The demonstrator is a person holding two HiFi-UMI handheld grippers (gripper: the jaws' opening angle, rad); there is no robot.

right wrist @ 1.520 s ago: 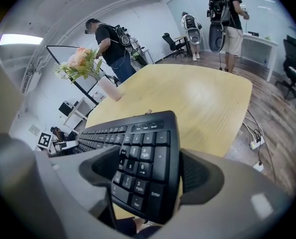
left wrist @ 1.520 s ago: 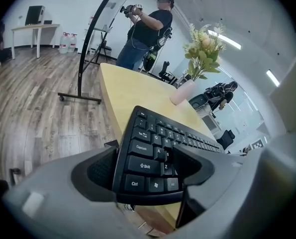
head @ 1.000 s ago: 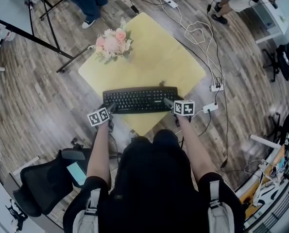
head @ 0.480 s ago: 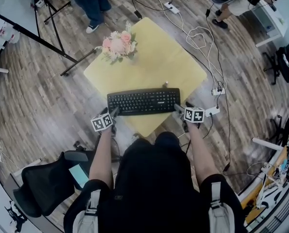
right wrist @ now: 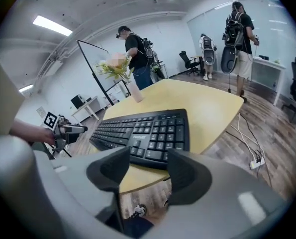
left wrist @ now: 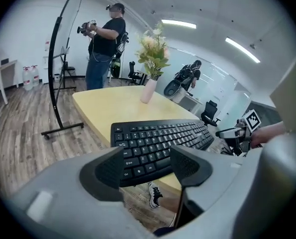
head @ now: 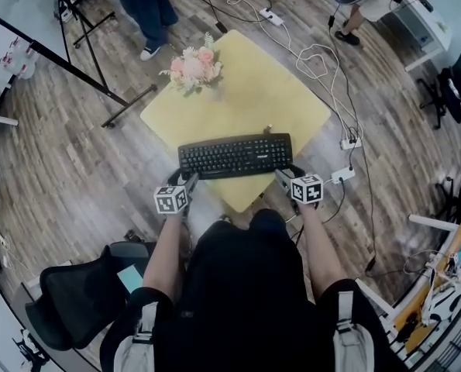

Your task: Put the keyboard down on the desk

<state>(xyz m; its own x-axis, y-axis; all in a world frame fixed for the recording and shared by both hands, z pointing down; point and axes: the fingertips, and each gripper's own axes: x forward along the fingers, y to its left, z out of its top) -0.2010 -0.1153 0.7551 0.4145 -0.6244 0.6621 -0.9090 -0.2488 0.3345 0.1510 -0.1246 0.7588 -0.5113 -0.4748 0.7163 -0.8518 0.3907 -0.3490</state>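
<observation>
The black keyboard point(head: 235, 155) lies flat on the yellow desk point(head: 253, 91), near its front corner. My left gripper point(head: 185, 181) hovers just off the keyboard's left front corner, and my right gripper point(head: 284, 175) just off its right end. Neither touches it. In the left gripper view the keyboard point(left wrist: 157, 143) lies beyond the jaws of the left gripper point(left wrist: 147, 166), which are closing on nothing. In the right gripper view the keyboard point(right wrist: 143, 131) lies ahead of the right gripper point(right wrist: 148, 171), whose jaws are also closing with nothing between them.
A vase of pink flowers point(head: 191, 68) stands at the desk's far left corner. A person point(head: 146, 6) stands beyond it, beside a black stand point(head: 98, 91). Cables and power strips point(head: 346, 142) lie on the floor at right. An office chair point(head: 75, 293) is behind me, left.
Both grippers have drawn back from the keyboard's ends toward me. The keyboard stays flat on the desk.
</observation>
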